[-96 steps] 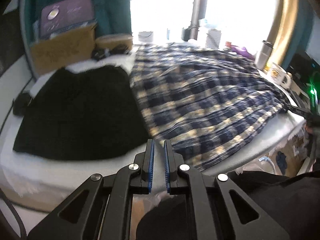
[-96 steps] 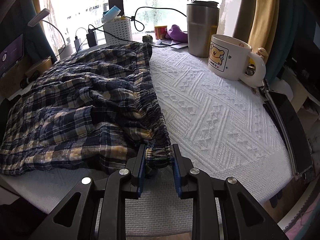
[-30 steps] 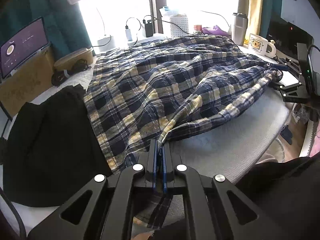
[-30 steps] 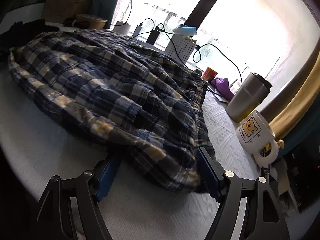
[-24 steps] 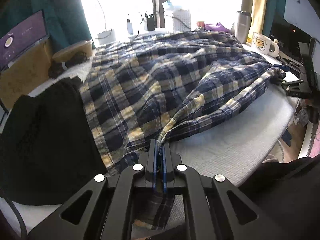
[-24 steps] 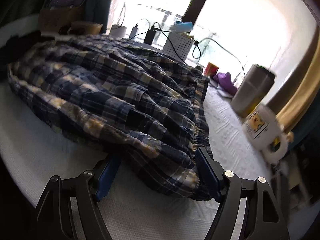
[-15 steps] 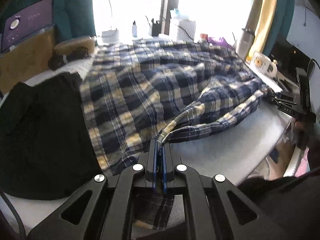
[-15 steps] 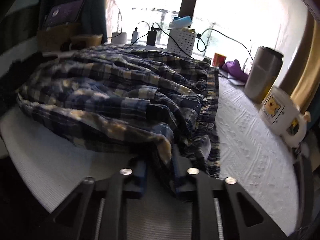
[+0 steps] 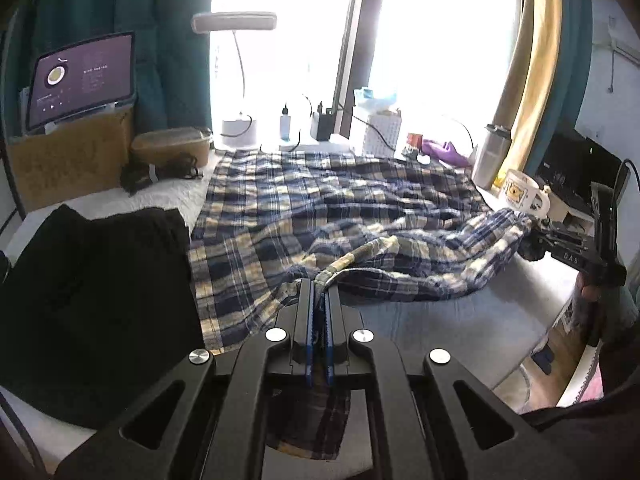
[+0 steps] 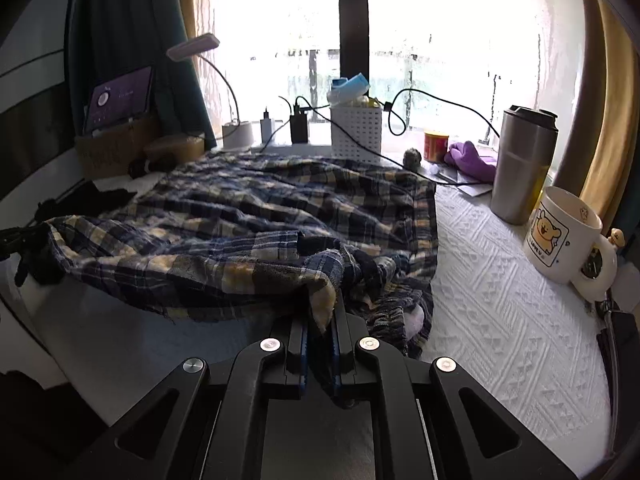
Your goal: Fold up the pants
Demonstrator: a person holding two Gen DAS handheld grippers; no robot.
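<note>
Blue and yellow plaid pants (image 9: 320, 208) lie crumpled across the white-covered table (image 10: 500, 300). My left gripper (image 9: 318, 292) is shut on a hem edge at the near side, and loose plaid cloth hangs below its fingers. My right gripper (image 10: 322, 300) is shut on a bunched edge by the elastic waistband. Both pinched edges are raised off the table, with a fold of the pants (image 10: 260, 216) stretched between them. The right gripper (image 9: 536, 236) also shows at the far right of the left wrist view. The left gripper (image 10: 24, 236) appears dark at the left edge of the right wrist view.
A black garment (image 9: 92, 280) lies left of the pants. A white bear mug (image 10: 560, 236) and a steel tumbler (image 10: 520, 164) stand at the right. A white basket (image 10: 356, 128), chargers, cables and a desk lamp (image 9: 234, 22) line the window. A tablet (image 9: 80, 76) rests on a cardboard box.
The right gripper's jaws went from wide open around the waistband end to shut on it. Both grippers have since risen, lifting the pinched edges off the table.
</note>
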